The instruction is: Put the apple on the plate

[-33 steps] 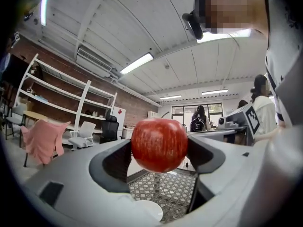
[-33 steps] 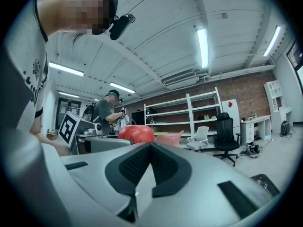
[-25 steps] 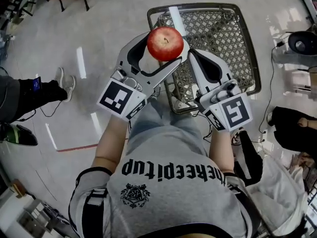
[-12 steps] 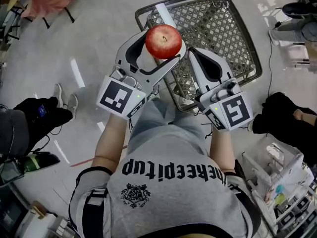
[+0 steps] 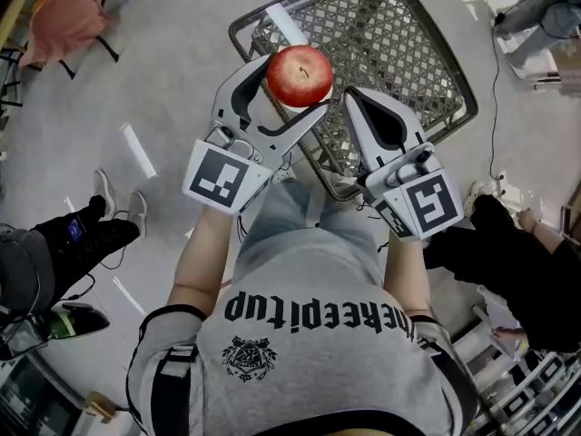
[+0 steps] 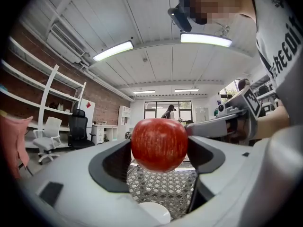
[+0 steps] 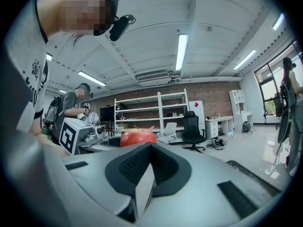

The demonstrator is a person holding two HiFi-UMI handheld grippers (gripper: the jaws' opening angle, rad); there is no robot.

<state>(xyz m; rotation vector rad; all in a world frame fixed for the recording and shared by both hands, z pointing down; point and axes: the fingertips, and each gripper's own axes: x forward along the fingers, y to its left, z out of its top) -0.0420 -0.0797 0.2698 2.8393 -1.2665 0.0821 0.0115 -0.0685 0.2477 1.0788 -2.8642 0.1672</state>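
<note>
My left tool (image 5: 300, 84) grips the round red apple (image 5: 300, 74) in the air above a grey wire-mesh basket (image 5: 399, 53), a white rounded shape (image 6: 154, 214) below lies mostly hidden behind its body, and my right tool (image 7: 150, 148) is clenched empty.

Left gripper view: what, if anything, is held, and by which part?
The left gripper holds the red apple by its two opposite sides, at mid-height. The right gripper is shut and empty.
</note>
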